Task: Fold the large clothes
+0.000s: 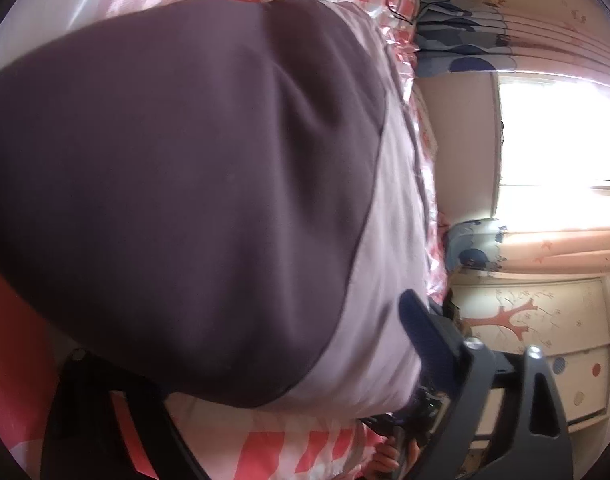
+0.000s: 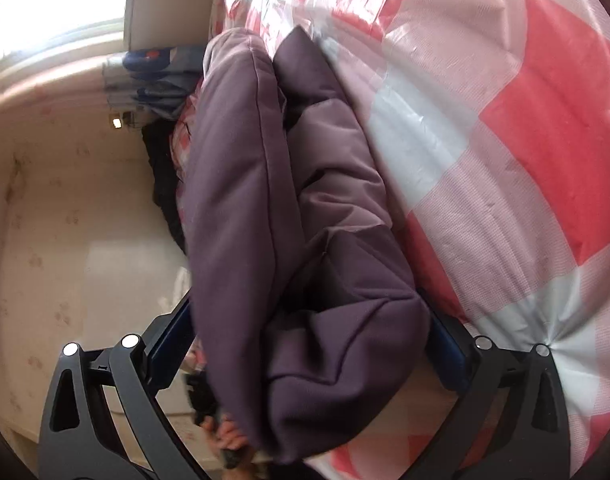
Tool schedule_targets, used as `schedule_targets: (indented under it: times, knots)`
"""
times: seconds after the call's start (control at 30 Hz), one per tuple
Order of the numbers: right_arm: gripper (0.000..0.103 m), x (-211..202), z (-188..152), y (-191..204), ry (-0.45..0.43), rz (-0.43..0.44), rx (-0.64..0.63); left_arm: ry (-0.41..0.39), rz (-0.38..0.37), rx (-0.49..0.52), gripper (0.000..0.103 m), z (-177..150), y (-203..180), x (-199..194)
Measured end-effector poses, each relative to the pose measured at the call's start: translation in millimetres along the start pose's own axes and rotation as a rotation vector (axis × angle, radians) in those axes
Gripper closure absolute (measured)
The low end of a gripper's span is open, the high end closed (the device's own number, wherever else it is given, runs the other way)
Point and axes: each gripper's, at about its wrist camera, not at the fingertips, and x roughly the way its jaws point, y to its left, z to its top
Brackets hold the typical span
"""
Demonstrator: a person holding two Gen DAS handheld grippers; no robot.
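We see the right claw (image 2: 309,344) clamped on the bunched purple jacket (image 2: 265,208), checked sheet (image 2: 525,140) beside it. Left claw (image 1: 241,356) spread wide around that jacket (image 1: 165,160); contact unclear.

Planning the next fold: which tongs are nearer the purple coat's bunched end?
Right. The bunched end sits between the right tongs' fingers, against both pads. The left tongs straddle a smoother stretch of the purple coat, which covers one finger.

Both wrist views close, sharing purple garment (image 1: 185,180).
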Motion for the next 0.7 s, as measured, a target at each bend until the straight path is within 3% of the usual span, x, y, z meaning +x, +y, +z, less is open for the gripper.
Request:
schedule_targets:
  times: [0.03,0.17,0.23,0.33,0.5,0.7]
  knots:
    - [0.01,-4,-2,4,-0.021,0.008,-0.007,0.001,0.006,-0.008,0.026,0,1,0]
    - [0.027,-7,-14,40,-0.061,-0.115,-0.175,-0.012,0.013,-0.013,0.045,-1,0,-2]
    - [0.043,-12,-16,51,-0.079,-0.112,-0.219,-0.02,0.02,-0.001,0.052,-1,-5,-2]
    - [0.054,-18,-17,74,-0.103,-0.121,-0.317,-0.021,0.028,0.04,0.062,1,-19,-4]
    - [0.058,-40,-29,127,-0.15,-0.154,-0.519,-0.029,-0.003,0.204,0.071,-9,-72,-18]
    - [0.058,-109,-47,149,-0.227,-0.115,-0.592,0.017,-0.077,0.324,0.072,-49,-109,-18]
